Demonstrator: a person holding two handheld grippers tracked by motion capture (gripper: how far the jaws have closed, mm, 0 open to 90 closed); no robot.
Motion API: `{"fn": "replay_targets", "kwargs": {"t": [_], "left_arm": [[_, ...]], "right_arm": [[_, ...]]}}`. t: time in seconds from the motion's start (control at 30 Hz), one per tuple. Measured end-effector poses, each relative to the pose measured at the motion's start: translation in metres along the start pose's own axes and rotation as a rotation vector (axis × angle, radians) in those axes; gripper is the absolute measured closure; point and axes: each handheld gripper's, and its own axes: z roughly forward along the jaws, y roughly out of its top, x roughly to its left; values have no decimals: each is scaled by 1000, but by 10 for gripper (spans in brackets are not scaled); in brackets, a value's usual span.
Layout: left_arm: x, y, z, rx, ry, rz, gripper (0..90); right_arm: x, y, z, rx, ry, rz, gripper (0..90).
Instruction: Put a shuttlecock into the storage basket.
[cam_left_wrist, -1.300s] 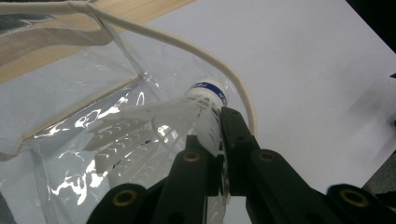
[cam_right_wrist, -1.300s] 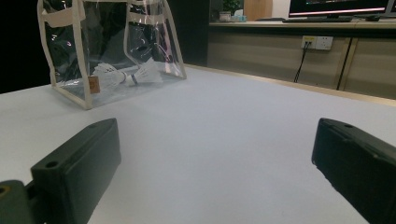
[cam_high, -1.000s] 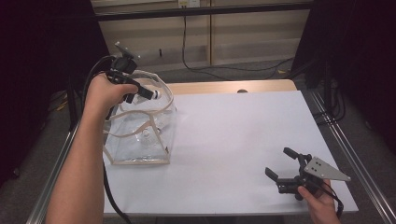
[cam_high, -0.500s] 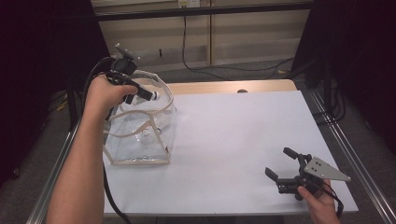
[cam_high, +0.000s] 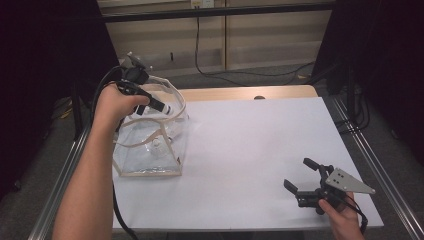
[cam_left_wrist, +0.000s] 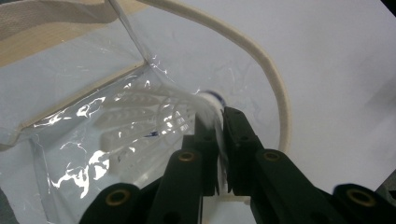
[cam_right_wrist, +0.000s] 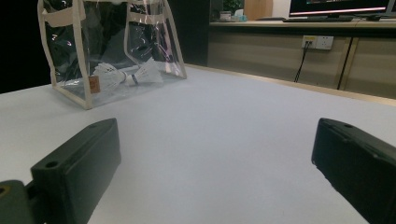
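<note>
2 black grippers: left gripper (cam_left_wrist: 219, 140) pinching clear crinkly bag (cam_high: 150, 145); right gripper (cam_high: 305, 176) jaws wide apart

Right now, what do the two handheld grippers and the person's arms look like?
Both grippers are black with two blocky jaws. The right gripper carries a grey three-cornered plate with small holes. The left gripper trails a black cable and shows brass-coloured pivot pins in its own view. Forearms are bare, no sleeves.

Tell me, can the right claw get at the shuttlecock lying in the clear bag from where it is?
Probably not directly: the right claw is open, apart from the bag, whose clear wall fronts the shuttlecock; it would need to enter from above.
</note>
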Motion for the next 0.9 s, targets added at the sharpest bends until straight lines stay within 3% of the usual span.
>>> {"fn": "replay_targets", "kwargs": {"t": [0.13, 0.53, 0.8, 0.9], "left_arm": [[0, -1, -1, -8, -4, -1, 815], [-14, -6, -12, -55, -102, 12, 680], [-28, -13, -19, -90, -139, 51, 511], [-33, -17, -18, -79, -160, 81, 478]], "right_arm": [[0, 0, 0, 0, 0, 0, 9], [0, 0, 0, -2, -1, 3, 9], [0, 0, 0, 3, 0, -5, 9], [1, 0, 0, 4, 2, -2, 9]]}}
